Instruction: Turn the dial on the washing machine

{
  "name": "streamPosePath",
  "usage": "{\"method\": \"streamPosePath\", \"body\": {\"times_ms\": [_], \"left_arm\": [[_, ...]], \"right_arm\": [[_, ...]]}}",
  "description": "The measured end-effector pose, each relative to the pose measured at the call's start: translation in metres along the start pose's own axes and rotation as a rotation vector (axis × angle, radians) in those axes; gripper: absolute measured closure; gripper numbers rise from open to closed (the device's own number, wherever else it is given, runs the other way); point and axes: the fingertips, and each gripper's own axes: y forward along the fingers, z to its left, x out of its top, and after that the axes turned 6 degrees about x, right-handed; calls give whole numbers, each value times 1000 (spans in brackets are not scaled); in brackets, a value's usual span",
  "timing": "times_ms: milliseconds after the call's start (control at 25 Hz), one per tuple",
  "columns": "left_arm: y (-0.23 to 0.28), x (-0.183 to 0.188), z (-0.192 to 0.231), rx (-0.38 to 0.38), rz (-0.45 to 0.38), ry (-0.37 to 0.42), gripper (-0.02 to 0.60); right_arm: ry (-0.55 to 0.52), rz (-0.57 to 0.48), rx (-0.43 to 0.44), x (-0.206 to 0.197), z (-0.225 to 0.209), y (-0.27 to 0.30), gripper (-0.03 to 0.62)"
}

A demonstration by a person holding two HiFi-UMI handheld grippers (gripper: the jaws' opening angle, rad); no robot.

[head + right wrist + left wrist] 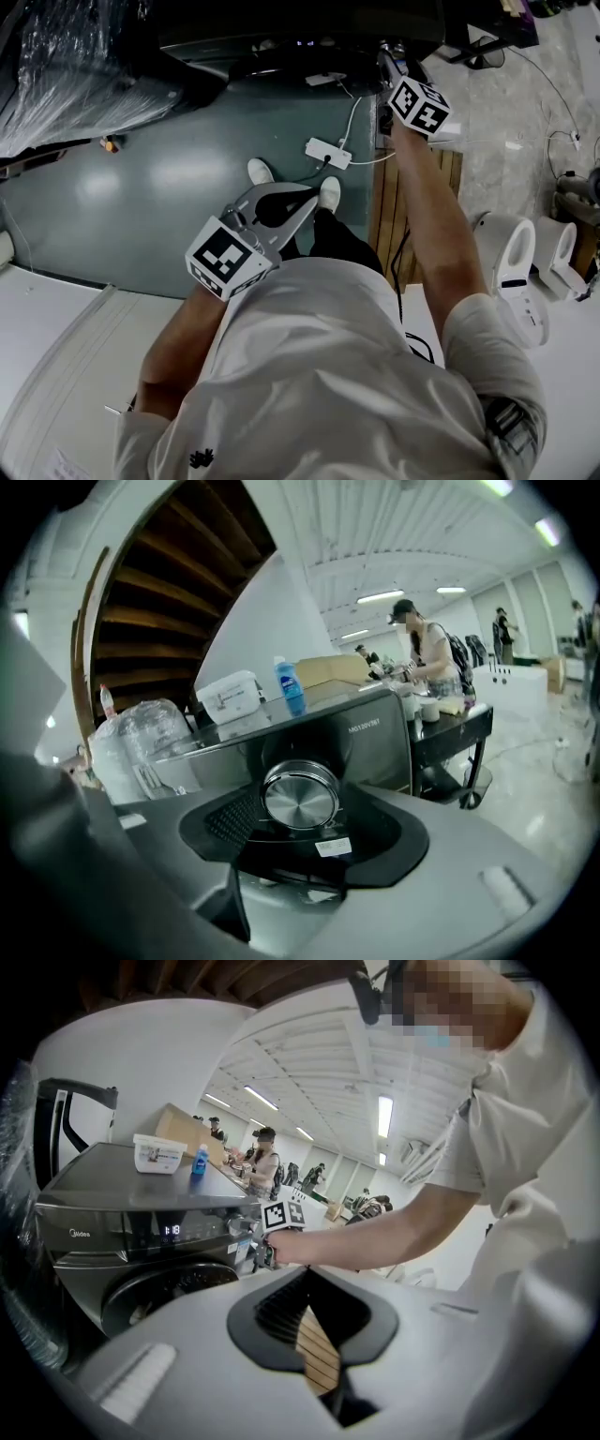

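My white shirt (356, 375) nearest, fills bottom of head view. Left gripper (305, 199) held before chest, jaws together, empty. Right gripper (386, 58) stretched out to washing machine (375, 733), jaws clamped on silver dial (300, 797) of front panel.

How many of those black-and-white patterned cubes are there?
2. One cube is on the left gripper, low by the person's waist; the other cube on the right gripper, up at the washing machine dial.

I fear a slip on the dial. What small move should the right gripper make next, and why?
Probably squeeze the right gripper onto the dial before twisting: the dial sits between its parted jaws, but pad contact is unclear.
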Motion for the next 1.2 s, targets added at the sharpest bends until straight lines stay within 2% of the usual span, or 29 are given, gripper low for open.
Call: {"method": "streamPosePath", "body": {"times_ms": [360, 640, 760, 880, 1200], "left_arm": [[0, 4, -2, -7, -12, 11, 525], [-2, -1, -2, -1, -9, 1, 525], [-3, 0, -2, -1, -11, -1, 525], [-5, -1, -1, 2, -13, -6, 525], [-6, -3, 3, 4, -11, -4, 525]], "right_arm": [[-557, 105, -72, -1, 20, -2, 339], [-789, 170, -117, -14, 22, 10, 339], [-825, 183, -140, -15, 19, 11, 341], [-809, 174, -160, -13, 16, 11, 342], [-579, 128, -158, -6, 14, 9, 342]]}}
